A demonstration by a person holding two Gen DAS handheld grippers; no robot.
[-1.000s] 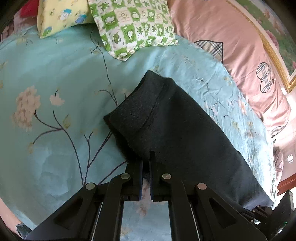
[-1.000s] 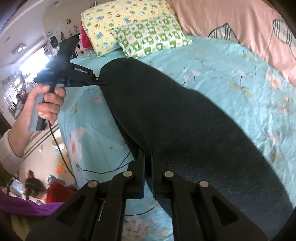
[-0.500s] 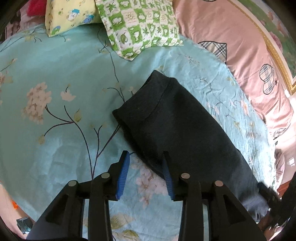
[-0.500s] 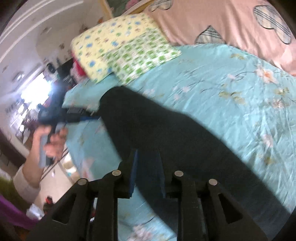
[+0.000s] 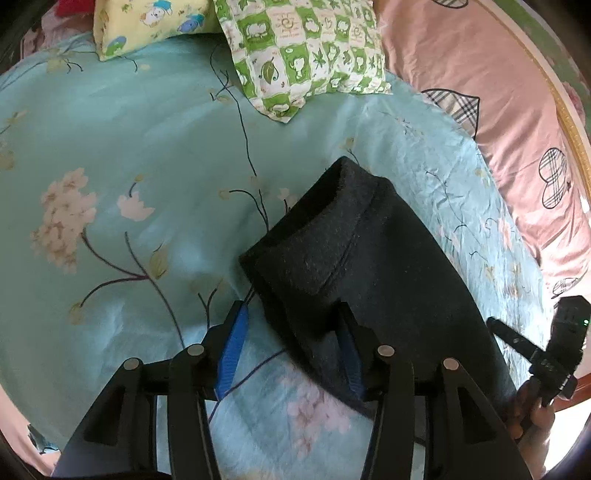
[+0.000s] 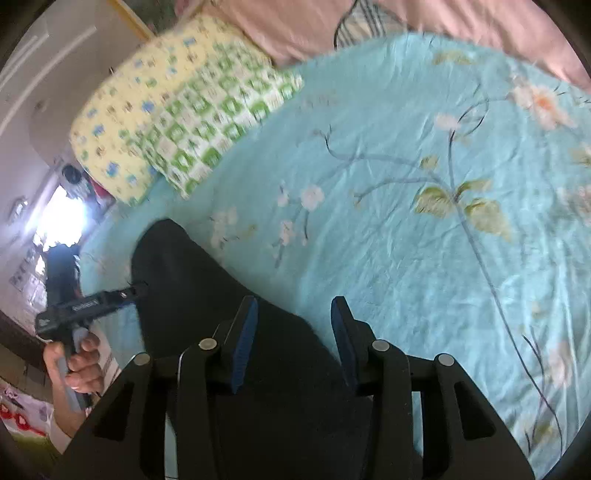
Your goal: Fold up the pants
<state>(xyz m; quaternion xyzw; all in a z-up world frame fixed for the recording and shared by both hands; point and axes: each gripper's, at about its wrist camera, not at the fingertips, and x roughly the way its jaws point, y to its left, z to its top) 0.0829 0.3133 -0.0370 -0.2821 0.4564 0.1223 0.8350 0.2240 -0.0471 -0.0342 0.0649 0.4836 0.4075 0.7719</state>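
Observation:
The dark pants (image 5: 362, 258) lie folded lengthwise on the turquoise flowered bedsheet (image 5: 129, 155), one end pointing toward the pillows. My left gripper (image 5: 291, 339) is open and empty, its jaws straddling the near edge of that end. My right gripper (image 6: 291, 332) is open and empty above the other end of the pants (image 6: 207, 295). The right gripper also shows at the right edge of the left wrist view (image 5: 517, 339), and the left gripper shows at the left of the right wrist view (image 6: 136, 290).
A green checked pillow (image 5: 303, 48) and a yellow cartoon pillow (image 5: 147, 26) lie at the head of the bed. A pink quilt with plaid hearts (image 5: 509, 122) runs along the far side. The bed's edge and the room lie to the left in the right wrist view.
Both grippers have opened and let go of the pants, which now lie flat on the sheet. Both have drawn back a little; the right one has swung to the right.

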